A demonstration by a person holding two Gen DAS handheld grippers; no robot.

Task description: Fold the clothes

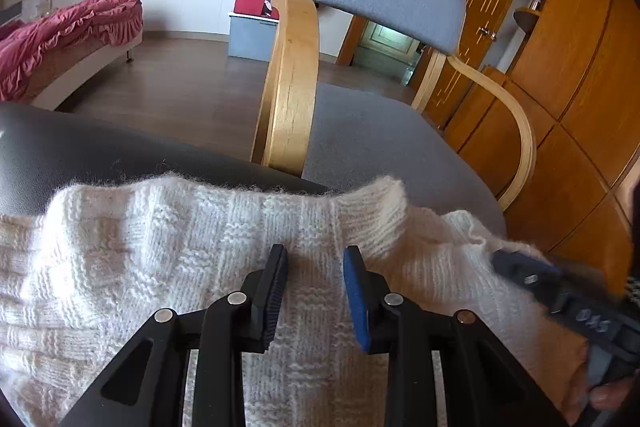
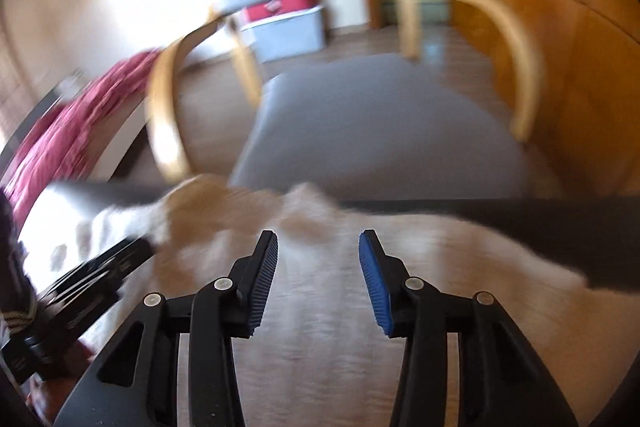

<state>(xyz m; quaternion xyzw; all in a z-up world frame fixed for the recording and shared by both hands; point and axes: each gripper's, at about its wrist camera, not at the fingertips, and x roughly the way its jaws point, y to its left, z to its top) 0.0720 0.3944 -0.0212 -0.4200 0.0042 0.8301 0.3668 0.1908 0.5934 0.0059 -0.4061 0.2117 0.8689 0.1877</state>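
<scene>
A white knitted sweater (image 1: 168,251) lies spread on a dark grey tabletop (image 1: 80,147), its ribbed edge near the far rim. My left gripper (image 1: 316,255) hovers low over the knit with its jaws apart, and the cloth under the gap looks flat and unpinched. In the left wrist view the right gripper (image 1: 532,279) comes in from the right over the sweater's edge. The right wrist view is blurred: my right gripper (image 2: 318,239) stands open above the sweater (image 2: 320,327), and the left gripper (image 2: 120,267) shows at the left.
Just past the table stands a chair with a grey seat (image 1: 380,139), a grey backrest and curved wooden arms (image 1: 292,75). A bed with a red cover (image 1: 60,35) is at the far left. A red box on a pale bin (image 1: 252,27) and wooden cabinets (image 1: 568,67) are behind.
</scene>
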